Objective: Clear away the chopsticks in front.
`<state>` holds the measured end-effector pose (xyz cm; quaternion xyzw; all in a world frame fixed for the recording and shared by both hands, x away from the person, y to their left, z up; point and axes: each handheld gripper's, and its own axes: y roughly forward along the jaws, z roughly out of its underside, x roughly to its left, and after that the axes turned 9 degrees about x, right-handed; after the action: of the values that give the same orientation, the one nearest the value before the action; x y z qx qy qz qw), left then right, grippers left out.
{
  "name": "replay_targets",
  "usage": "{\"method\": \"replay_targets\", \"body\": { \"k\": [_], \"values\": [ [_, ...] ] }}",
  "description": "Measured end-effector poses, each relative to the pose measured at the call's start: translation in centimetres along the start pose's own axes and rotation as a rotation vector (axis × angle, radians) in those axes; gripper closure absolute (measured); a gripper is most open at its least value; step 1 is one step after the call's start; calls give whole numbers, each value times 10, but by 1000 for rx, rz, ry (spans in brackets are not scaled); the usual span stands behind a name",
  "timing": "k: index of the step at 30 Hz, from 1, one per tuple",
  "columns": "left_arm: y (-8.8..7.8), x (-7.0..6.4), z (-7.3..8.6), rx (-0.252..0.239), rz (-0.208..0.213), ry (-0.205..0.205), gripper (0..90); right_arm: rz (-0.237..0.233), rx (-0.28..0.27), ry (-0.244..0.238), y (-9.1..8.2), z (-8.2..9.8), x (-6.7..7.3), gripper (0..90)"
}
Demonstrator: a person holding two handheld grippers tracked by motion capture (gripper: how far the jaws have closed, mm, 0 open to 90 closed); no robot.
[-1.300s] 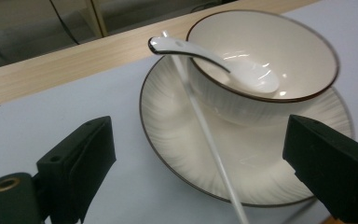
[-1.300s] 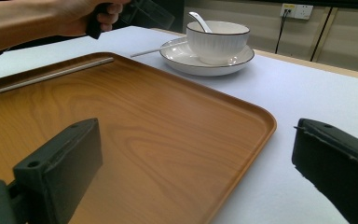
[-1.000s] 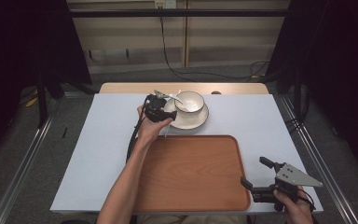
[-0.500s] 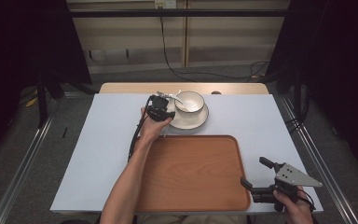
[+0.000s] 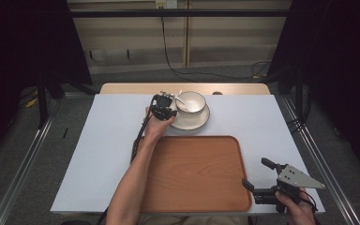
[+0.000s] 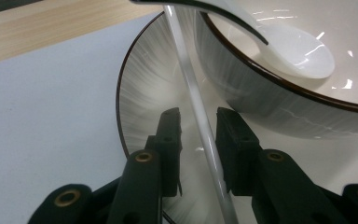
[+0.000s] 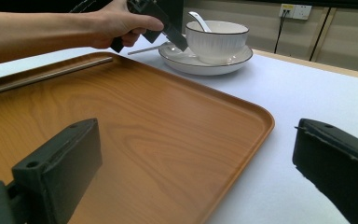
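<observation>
The saucer (image 5: 193, 123) sits on the white table (image 5: 98, 154) just beyond the far edge of the wooden tray (image 5: 197, 173), carrying a white bowl (image 5: 191, 101) with a ceramic spoon (image 6: 279, 51) resting inside it. The left gripper (image 6: 199, 140) hangs low over the saucer's left part, jaws apart, straddling a thin pale rod (image 6: 193, 100) that lies across the saucer and leans against the bowl's side; it may be a chopstick or a straw, and the close view is too distorted to tell. If the jaws close off-centre, the rod could roll out, flick against the bowl, or drag the saucer sideways and tip the spoon out. The right gripper (image 5: 258, 183) waits well away from the saucer, at the tray's near right corner, jaws wide apart and holding nothing.
</observation>
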<state>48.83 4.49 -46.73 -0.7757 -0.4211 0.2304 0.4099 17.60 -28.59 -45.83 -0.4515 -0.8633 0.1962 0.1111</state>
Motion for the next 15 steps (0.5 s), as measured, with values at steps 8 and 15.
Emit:
{"method": "replay_targets", "body": {
  "k": [8, 15],
  "values": [
    [1, 1, -1, -2, 31, -57, 793, 3, -2, -4, 0, 0, 0, 8],
    [-5, 8, 0, -32, 71, -125, 849, 6, -10, 3, -1, 0, 1, 8]
  ]
}}
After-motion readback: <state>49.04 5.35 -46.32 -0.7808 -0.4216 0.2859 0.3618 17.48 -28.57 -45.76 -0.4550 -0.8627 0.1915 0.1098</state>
